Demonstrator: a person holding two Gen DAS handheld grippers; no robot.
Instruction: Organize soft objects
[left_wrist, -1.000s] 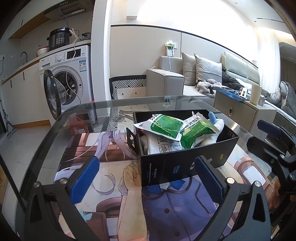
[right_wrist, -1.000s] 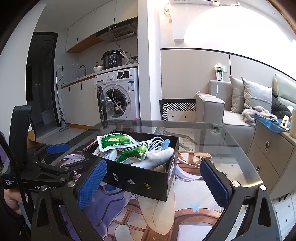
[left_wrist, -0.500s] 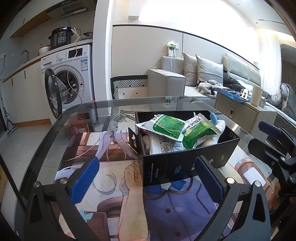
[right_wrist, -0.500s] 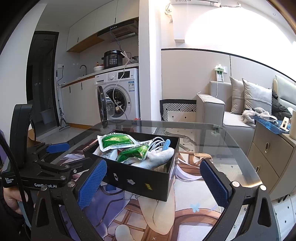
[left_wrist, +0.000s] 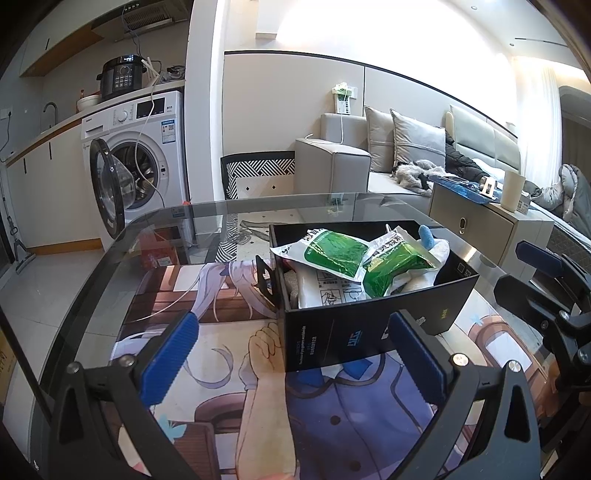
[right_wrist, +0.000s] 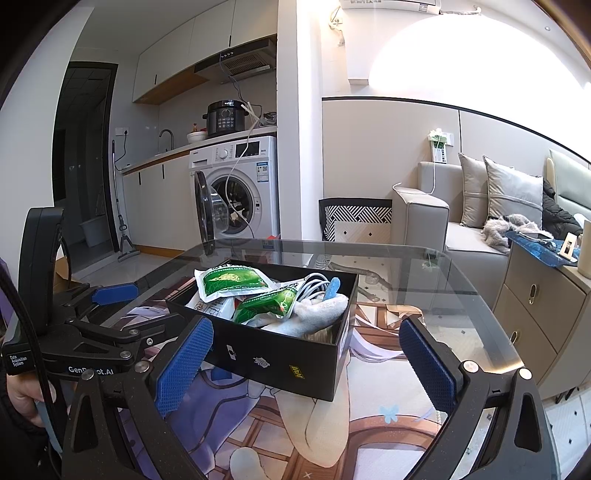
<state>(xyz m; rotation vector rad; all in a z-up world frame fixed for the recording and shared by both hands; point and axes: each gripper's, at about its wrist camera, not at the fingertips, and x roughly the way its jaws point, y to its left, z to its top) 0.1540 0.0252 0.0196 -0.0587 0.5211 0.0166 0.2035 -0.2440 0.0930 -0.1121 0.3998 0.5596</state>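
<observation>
A black open box (left_wrist: 373, 325) (right_wrist: 280, 363) stands on the printed mat of the glass table. Inside lie two green-and-white soft packets (left_wrist: 332, 254) (right_wrist: 231, 280), a white plush with a blue tip (left_wrist: 430, 240) (right_wrist: 325, 308), a white cable coil (right_wrist: 314, 284) and a white printed bag (left_wrist: 325, 291). My left gripper (left_wrist: 290, 352) hangs open in front of the box's near wall, holding nothing. My right gripper (right_wrist: 304, 360) is open too, back from the box's corner. Each gripper shows in the other's view: the right one (left_wrist: 546, 280), the left one (right_wrist: 110, 314).
The glass table's far rounded edge (left_wrist: 258, 205) (right_wrist: 332, 245) lies behind the box. A hand (right_wrist: 22, 398) holds the left gripper's handle. Beyond stand a washing machine with its door open (left_wrist: 136, 162), a grey sofa (left_wrist: 369, 166) and a beige cabinet (right_wrist: 535, 306).
Both views have risen and drawn back slightly from the box. The box and its contents have not moved, and both grippers stay open.
</observation>
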